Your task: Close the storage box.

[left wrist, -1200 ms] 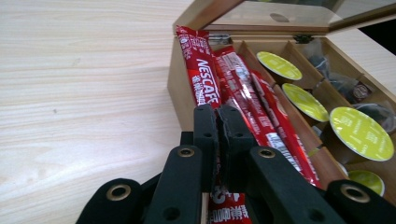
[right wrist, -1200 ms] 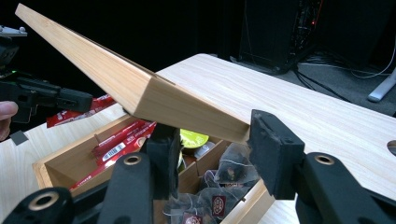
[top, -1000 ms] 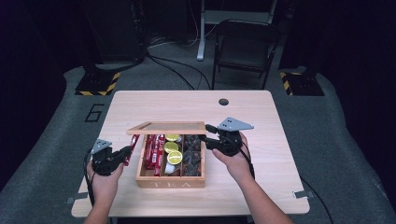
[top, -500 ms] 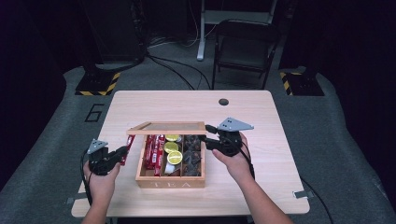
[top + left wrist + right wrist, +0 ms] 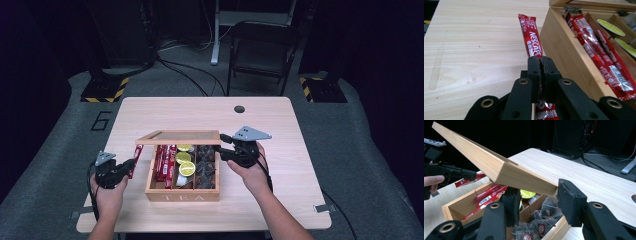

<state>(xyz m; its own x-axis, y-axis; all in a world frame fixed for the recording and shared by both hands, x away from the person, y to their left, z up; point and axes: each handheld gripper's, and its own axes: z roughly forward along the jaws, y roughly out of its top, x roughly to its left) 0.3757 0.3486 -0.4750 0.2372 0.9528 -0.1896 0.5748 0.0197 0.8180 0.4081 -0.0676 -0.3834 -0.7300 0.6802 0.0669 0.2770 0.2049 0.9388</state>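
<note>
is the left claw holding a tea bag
No, the left claw is shut on a red Nescafe stick beside the box.

red sachet point(image 5: 533, 42), upper middle of left gripper view: "NESCAFE" | wooden box front point(image 5: 182, 197), lower middle of high view: "TEA" | grey floor mat point(image 5: 101, 120), left of table: "6"
</note>
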